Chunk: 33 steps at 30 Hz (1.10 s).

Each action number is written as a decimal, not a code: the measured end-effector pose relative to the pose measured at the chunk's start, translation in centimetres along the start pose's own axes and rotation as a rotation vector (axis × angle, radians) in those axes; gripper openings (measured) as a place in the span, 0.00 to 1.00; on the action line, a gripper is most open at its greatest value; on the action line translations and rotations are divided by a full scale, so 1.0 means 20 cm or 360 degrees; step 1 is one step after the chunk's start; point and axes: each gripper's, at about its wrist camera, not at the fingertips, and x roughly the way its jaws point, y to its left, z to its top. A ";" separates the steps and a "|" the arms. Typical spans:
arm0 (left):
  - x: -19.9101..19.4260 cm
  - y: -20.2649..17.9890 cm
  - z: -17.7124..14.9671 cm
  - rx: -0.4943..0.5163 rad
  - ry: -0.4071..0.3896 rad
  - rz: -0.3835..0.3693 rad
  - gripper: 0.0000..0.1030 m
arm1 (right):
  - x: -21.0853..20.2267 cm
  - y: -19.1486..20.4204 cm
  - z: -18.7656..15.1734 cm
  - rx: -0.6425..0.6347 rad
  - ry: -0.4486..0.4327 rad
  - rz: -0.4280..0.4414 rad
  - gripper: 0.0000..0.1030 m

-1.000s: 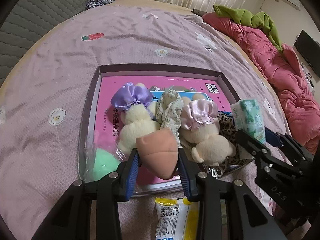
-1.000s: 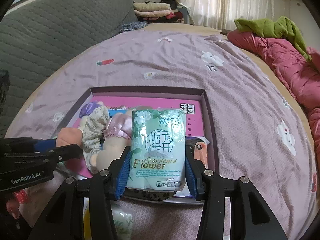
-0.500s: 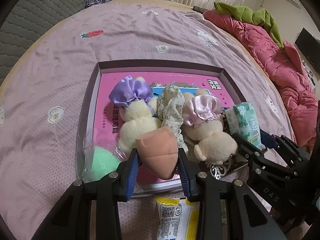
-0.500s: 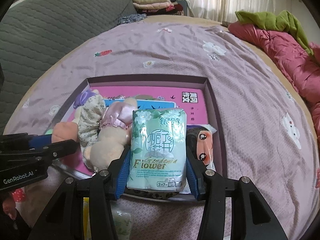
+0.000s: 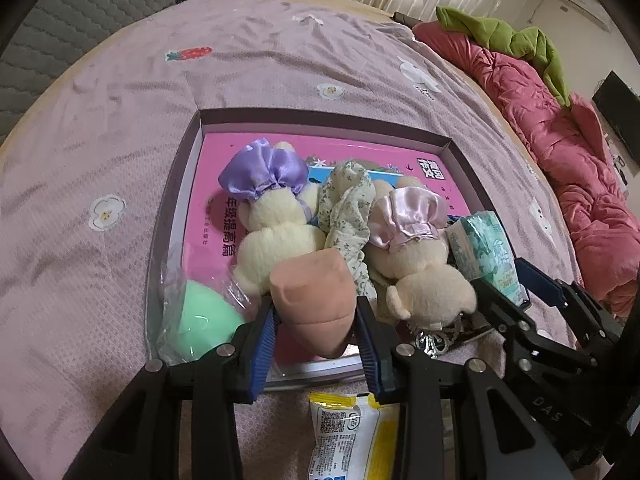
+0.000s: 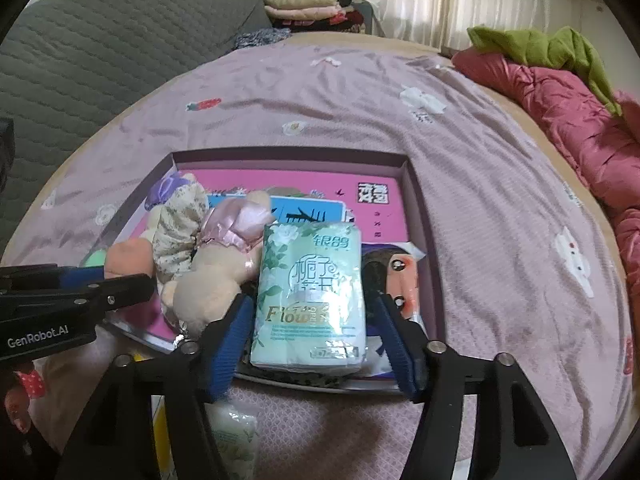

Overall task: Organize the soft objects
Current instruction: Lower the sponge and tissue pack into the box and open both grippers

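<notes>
Tissue pack (image 6: 310, 300) lies between the just-opened right claw (image 6: 314, 328) pads, untouched

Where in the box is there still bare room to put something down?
The far strip of the box, along its back wall above the plush toys, shows bare pink book cover. The near half is crowded: toys, tissue pack, green bagged item.

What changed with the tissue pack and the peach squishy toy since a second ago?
The right claw has just been opening: its pads now stand clear of the green tissue pack, which sits between them at the box's near edge, let go. The left claw stays clamped on the peach toy. The plush dolls did not move.
</notes>
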 end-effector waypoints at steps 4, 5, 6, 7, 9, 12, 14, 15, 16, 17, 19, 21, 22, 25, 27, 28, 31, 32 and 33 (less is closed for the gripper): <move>0.00 0.02 -0.01 -0.0023 0.0006 -0.0021 0.37 | -0.04 -0.01 0.00 0.0019 -0.0025 -0.0002 0.65; 0.00 0.02 -0.01 -0.0026 0.0007 -0.0023 0.37 | -0.05 -0.02 0.01 0.0023 -0.0029 -0.0002 0.65; -0.01 0.02 -0.01 -0.0027 0.0003 -0.0024 0.38 | -0.06 -0.02 0.01 0.0028 -0.0036 0.0000 0.65; -0.01 0.03 -0.01 -0.0029 0.0000 -0.0023 0.40 | -0.07 -0.02 0.01 0.0034 -0.0041 0.0000 0.65; -0.02 0.03 -0.01 -0.0036 0.0005 -0.0031 0.44 | -0.08 -0.02 0.01 0.0038 -0.0046 0.0005 0.65; -0.03 0.02 -0.01 -0.0032 -0.0002 -0.0023 0.45 | -0.10 -0.01 0.02 0.0036 -0.0057 0.0004 0.65; -0.04 0.02 -0.02 -0.0026 -0.0002 -0.0017 0.45 | -0.11 -0.01 0.02 0.0039 -0.0066 0.0009 0.65; -0.04 0.02 -0.02 -0.0024 -0.0005 -0.0012 0.45 | -0.12 -0.01 0.02 0.0037 -0.0073 0.0007 0.65; -0.05 0.02 -0.02 -0.0022 -0.0009 -0.0007 0.45 | -0.13 -0.01 0.03 0.0036 -0.0077 0.0010 0.65; -0.06 0.01 -0.02 -0.0022 -0.0014 -0.0007 0.45 | -0.14 -0.01 0.03 0.0036 -0.0082 0.0012 0.65; -0.08 0.01 -0.02 -0.0021 -0.0022 -0.0002 0.45 | -0.16 0.00 0.03 0.0026 -0.0096 0.0007 0.65; -0.10 0.01 -0.03 -0.0019 -0.0035 0.0003 0.45 | -0.18 0.00 0.03 0.0024 -0.0101 0.0008 0.65; -0.11 0.01 -0.03 -0.0020 -0.0040 0.0004 0.45 | -0.19 0.01 0.03 0.0025 -0.0107 0.0006 0.65; -0.15 0.01 -0.04 -0.0016 -0.0061 0.0010 0.45 | -0.22 0.01 0.03 0.0024 -0.0123 0.0005 0.65; -0.18 0.00 -0.04 -0.0013 -0.0076 0.0012 0.45 | -0.24 0.02 0.03 0.0020 -0.0129 0.0003 0.65; -0.19 0.00 -0.04 -0.0011 -0.0082 0.0014 0.45 | -0.25 0.02 0.03 0.0018 -0.0137 0.0000 0.65; -0.24 -0.01 -0.04 0.0004 -0.0104 0.0019 0.46 | -0.29 0.03 0.03 0.0018 -0.0151 0.0000 0.65; -0.25 -0.02 -0.05 0.0009 -0.0110 0.0019 0.47 | -0.30 0.03 0.03 0.0016 -0.0159 0.0002 0.65; -0.26 -0.02 -0.05 0.0012 -0.0117 0.0019 0.50 | -0.32 0.03 0.03 0.0013 -0.0170 0.0001 0.65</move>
